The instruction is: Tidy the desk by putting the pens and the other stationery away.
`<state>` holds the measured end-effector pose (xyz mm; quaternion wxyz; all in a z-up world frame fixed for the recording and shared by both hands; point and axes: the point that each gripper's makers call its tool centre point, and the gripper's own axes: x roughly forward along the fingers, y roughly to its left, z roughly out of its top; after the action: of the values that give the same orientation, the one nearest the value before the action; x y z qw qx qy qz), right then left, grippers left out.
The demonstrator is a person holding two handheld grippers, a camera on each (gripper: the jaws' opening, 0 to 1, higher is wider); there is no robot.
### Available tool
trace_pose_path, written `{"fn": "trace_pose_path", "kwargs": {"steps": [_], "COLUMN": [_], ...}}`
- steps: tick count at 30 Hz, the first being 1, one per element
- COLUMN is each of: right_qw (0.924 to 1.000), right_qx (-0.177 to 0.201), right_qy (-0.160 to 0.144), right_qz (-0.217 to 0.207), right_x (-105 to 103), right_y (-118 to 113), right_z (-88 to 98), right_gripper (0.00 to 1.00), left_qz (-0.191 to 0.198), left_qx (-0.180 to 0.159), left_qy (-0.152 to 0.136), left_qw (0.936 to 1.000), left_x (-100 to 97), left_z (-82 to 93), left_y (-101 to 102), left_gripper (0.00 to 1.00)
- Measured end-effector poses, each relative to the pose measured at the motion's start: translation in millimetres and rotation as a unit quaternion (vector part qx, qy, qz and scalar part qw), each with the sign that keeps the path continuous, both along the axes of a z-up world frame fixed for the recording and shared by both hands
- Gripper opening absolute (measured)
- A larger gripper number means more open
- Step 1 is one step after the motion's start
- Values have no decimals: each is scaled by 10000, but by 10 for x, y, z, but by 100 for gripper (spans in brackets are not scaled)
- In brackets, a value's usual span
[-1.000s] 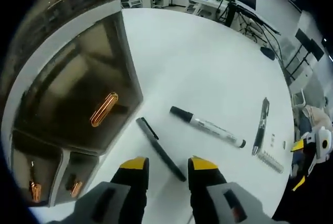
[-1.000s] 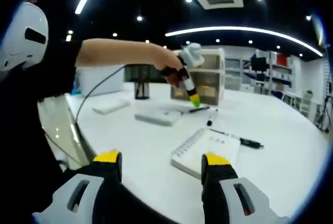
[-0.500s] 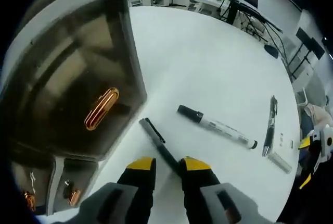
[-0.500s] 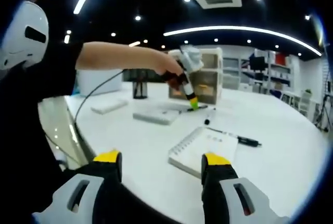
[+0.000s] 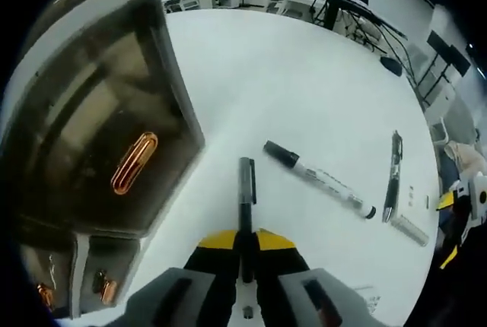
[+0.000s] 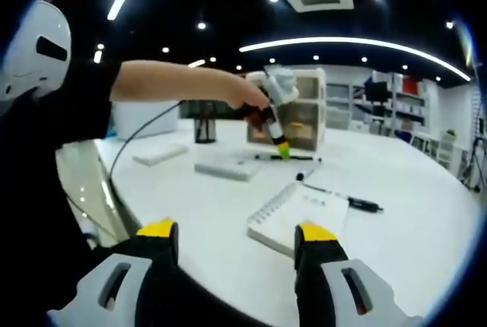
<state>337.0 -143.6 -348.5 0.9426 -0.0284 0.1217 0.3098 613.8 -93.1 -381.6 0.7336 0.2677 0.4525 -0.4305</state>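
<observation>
Left tongs (image 5: 245, 242), nearly closed, clamp the slim black pen (image 5: 246, 204) at its near end, its barrel pointing straight ahead over the white tabletop (image 5: 304, 91), ready for lifting. Smoked translucent drawer organiser (image 5: 99, 144) stands left. Right tongs (image 6: 237, 240) wait wide open and empty before the white spiral notebook (image 6: 298, 216).

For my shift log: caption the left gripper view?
Left hand-held gripper shut on black pen beside the drawer organizer.
</observation>
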Motion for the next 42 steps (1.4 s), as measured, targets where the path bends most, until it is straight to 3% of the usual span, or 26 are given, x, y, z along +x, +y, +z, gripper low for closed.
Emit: {"fn": "trace_pose_path", "kwargs": {"steps": [12, 18, 23, 29, 30, 38, 42], "right_qw": [10000, 9999, 9998, 9995, 9995, 9985, 9980], "right_qx": [3, -6, -33, -65, -69, -130, -153], "right_qy": [-33, -60, -83, -129, -132, -167, -188], "right_qz": [11, 91, 169, 269, 294, 507, 590], "right_x": [-43, -56, -68, -69, -65, -38, -12], "right_y": [8, 82, 148, 229, 249, 406, 473], "right_z": [16, 34, 65, 109, 114, 167, 194], "right_gripper": [58, 58, 58, 58, 58, 58, 58], "left_qz": [-186, -169, -166, -59, 0, 221, 505], "left_qx": [-167, -757, -1373, -2102, -2296, -2982, -3454], "left_qy": [-305, -458, -611, -877, -946, -1381, -1648], "left_qw": [9992, 9959, 9885, 9737, 9687, 9442, 9225], "left_x": [19, -119, -200, -274, -304, -473, -507], "left_z": [76, 353, 616, 936, 1025, 1303, 1458], "left_y": [41, 21, 33, 164, 224, 583, 906], "left_gripper": [6, 6, 6, 6, 6, 6, 6]}}
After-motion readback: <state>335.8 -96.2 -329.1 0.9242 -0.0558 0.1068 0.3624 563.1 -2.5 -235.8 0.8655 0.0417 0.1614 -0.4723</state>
